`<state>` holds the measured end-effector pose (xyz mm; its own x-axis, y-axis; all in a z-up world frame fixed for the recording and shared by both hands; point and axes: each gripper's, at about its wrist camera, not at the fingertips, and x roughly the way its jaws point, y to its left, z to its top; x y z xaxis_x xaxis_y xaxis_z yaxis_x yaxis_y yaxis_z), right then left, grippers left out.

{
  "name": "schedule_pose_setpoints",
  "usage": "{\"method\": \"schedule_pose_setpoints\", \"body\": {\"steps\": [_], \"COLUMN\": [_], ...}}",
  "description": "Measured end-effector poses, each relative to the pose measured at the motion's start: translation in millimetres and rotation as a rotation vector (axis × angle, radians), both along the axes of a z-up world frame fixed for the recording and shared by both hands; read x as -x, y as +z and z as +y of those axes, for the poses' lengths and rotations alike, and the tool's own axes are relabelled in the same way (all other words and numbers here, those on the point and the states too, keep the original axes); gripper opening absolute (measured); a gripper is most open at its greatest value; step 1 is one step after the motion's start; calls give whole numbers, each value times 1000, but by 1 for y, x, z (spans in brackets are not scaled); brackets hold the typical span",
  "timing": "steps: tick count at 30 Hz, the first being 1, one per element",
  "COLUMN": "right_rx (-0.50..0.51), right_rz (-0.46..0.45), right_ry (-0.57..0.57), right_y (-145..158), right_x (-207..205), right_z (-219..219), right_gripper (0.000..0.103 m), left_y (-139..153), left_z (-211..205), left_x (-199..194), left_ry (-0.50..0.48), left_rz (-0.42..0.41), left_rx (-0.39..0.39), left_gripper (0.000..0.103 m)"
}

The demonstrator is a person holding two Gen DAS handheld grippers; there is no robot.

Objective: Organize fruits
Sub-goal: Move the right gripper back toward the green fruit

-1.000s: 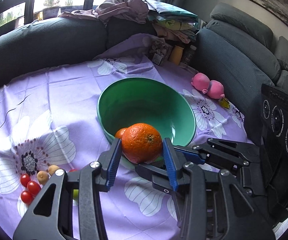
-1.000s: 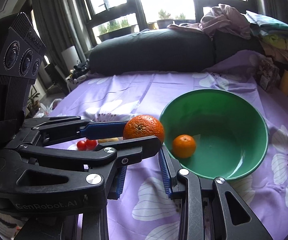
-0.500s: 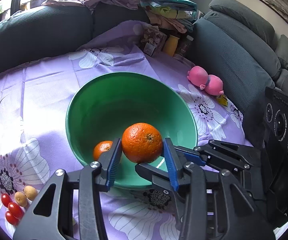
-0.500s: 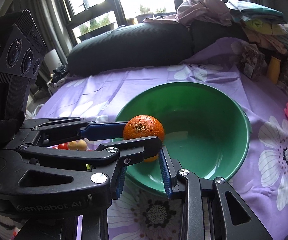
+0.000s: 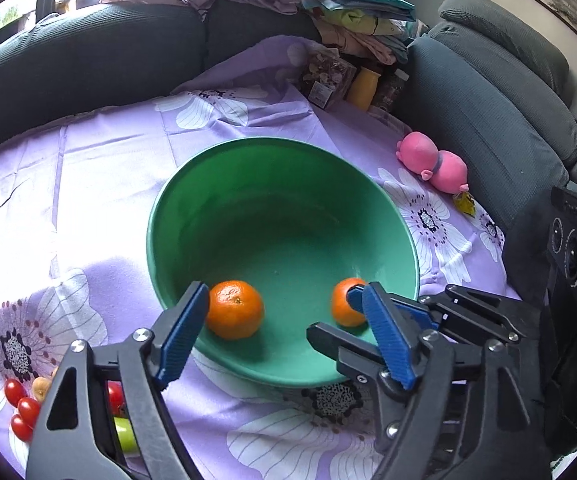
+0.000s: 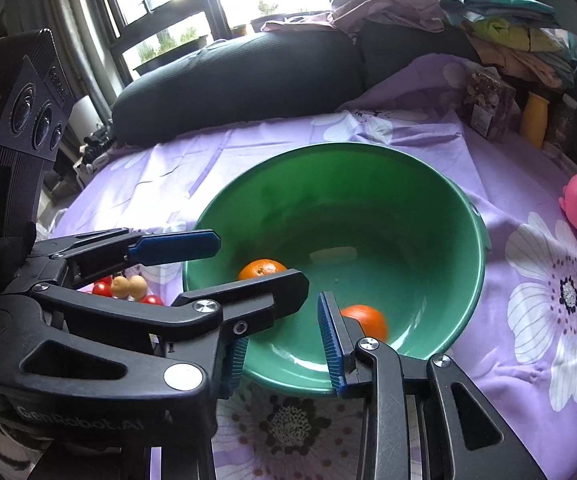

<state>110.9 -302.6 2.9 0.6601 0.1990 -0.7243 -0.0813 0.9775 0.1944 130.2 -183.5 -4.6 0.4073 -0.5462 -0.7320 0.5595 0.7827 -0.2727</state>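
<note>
A green bowl (image 5: 288, 160) stands on the purple flowered cloth and also shows in the right wrist view (image 6: 464, 216). Two oranges lie inside it: one (image 5: 234, 309) near the left side, one (image 5: 342, 308) partly behind a blue pad. In the right wrist view they show as a left orange (image 6: 262, 269) and a nearer orange (image 6: 366, 320). My left gripper (image 5: 284, 320) is open and empty over the bowl's near rim. My right gripper (image 6: 284, 344) is open and empty at the bowl's near edge, beside the left one.
Cherry tomatoes (image 5: 22, 404), small yellow-brown fruits (image 6: 128, 286) and a green fruit (image 5: 124, 434) lie on the cloth left of the bowl. A pink toy (image 5: 432, 162) lies to the right. Jars, a yellow bottle (image 5: 362, 86) and piled clothes stand at the back by the sofa.
My left gripper opened and let go of the big orange, which now lies in the bowl. Both grippers moved forward over the bowl's near rim.
</note>
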Motion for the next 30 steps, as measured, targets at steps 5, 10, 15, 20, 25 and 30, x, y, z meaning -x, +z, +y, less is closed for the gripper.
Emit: {"method": "schedule_pose_setpoints", "body": {"steps": [5,10,15,20,25,30], "right_rx": [8,2,-10,-10,-20,-5], "right_rz": [-18,-38,-48,-53,-25,7], "right_ry": [-13,-14,34,115,182,232], "right_y": [7,15,21,22,14,3], "right_x": [11,26,40,50,55,62], "right_z": [0,2,12,34,60,83], "right_gripper": [37,44,46,47,47,47], "left_y": [6,11,17,12,-2,-8], "left_z": [23,67,134,186,211,219], "left_x": [8,21,42,64,84,104], "left_ry": [51,130,245,378,433,392], "left_rz": [-26,-27,-19,21,72,54], "left_rx": [-10,12,88,125,165,187], "left_gripper": [92,97,102,102,102,102]}}
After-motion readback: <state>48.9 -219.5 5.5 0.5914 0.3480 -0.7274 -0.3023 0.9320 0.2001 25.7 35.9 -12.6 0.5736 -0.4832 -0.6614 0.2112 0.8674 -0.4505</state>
